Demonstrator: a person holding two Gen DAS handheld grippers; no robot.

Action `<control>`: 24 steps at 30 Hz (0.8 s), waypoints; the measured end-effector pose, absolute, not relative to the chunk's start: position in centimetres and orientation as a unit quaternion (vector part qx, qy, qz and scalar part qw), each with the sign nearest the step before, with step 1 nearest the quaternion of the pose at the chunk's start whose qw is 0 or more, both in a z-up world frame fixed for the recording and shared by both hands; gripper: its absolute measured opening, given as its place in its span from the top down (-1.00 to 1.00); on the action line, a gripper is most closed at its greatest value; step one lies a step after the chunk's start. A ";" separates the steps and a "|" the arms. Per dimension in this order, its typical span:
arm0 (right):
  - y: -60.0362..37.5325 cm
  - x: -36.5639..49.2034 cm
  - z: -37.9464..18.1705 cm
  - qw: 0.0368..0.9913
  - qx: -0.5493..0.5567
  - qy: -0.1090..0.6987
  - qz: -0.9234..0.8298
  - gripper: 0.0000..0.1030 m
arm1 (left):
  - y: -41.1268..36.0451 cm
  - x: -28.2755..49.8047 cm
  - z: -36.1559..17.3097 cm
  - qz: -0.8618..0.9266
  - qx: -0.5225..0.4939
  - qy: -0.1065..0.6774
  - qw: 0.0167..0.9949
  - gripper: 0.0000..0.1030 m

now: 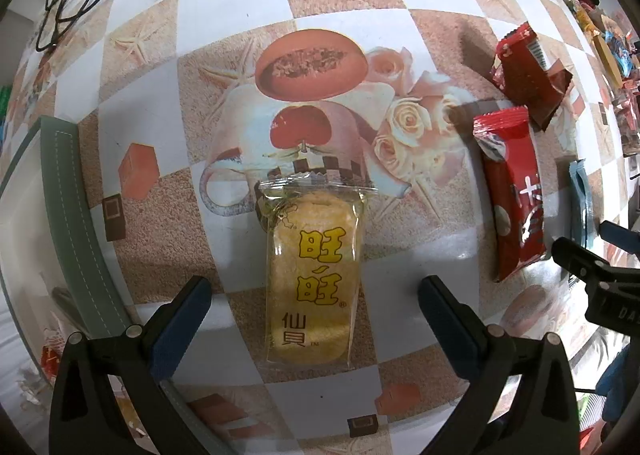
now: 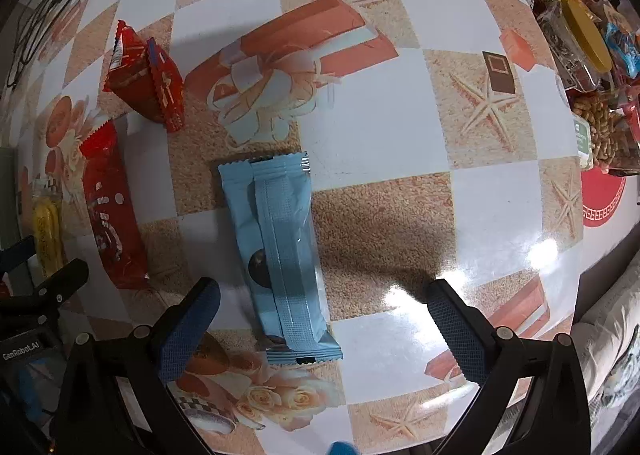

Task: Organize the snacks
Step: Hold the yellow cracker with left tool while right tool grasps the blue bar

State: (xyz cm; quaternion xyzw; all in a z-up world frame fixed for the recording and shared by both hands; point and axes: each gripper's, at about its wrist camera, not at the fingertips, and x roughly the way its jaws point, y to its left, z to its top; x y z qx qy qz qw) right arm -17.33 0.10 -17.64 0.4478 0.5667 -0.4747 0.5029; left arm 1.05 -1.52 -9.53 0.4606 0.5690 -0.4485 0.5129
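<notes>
- A grey-green tray [image 1: 76,215] sits at the far left edge of the bench [image 1: 224,15], its rim just left of the left tongs [image 1: 314,319].
- The left tongs gape wide around a clear rice cracker pack [image 1: 312,275]; neither pad touches it.
- That pack lies flat, its long axis running straight away from the tongs, crimped end pointing away.
- To its right lies a long red wrapper [image 1: 510,195], also lengthwise, with a second red packet [image 1: 528,71] beyond it, slanted.
- Farther right, the right tongs [image 2: 324,331] stand wide over a light blue bar [image 2: 280,251].
- The bar lies seam side up, long axis pointing away, leaning slightly left, nearer the left pad.
</notes>
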 end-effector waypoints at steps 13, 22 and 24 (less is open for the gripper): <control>0.0 -16.0 -16.6 0.501 0.445 0.585 -0.458 -0.46 | -1.9 0.2 -8.6 -0.453 0.469 0.566 0.504 -0.55; 0.7 -14.8 -15.4 0.516 0.452 0.583 -0.436 0.53 | -2.4 0.5 -6.6 -0.484 0.447 0.567 0.494 0.24; 1.3 -14.6 -15.0 0.520 0.456 0.579 -0.432 0.53 | -2.0 0.8 -6.1 -0.486 0.443 0.568 0.495 0.24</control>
